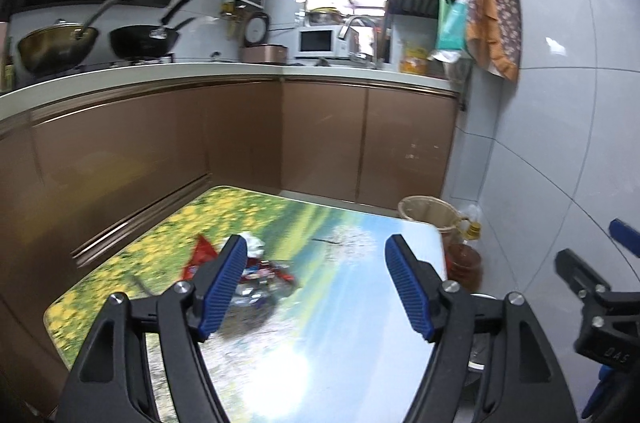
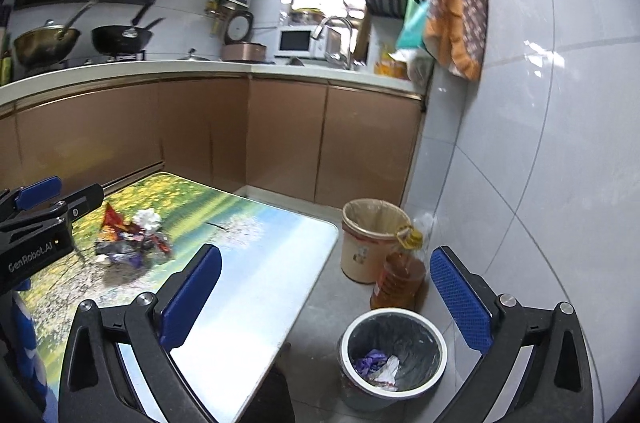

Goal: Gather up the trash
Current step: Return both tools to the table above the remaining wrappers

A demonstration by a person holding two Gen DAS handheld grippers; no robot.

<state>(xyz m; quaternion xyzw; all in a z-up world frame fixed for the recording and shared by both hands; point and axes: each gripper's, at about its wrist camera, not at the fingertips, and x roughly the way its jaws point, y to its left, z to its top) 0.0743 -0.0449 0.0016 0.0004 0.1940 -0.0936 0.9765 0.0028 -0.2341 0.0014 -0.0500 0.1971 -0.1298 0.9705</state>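
**Between pickups, more litter waiting on the desk**

Both tongs stood apart and empty. The left tongs (image 1: 316, 287) hung over the desk with the glossy flower-meadow print (image 1: 360, 263), just short of the heap of red, purple and white crumpled wrappers (image 2: 132, 239). The right tongs (image 2: 326, 297) hovered above the round grey bin with the dark liner (image 2: 394, 355) on the floor, which already held some scraps (purple and white). The next move, I judged, called for closing on a wrapper and carrying it to that bin.
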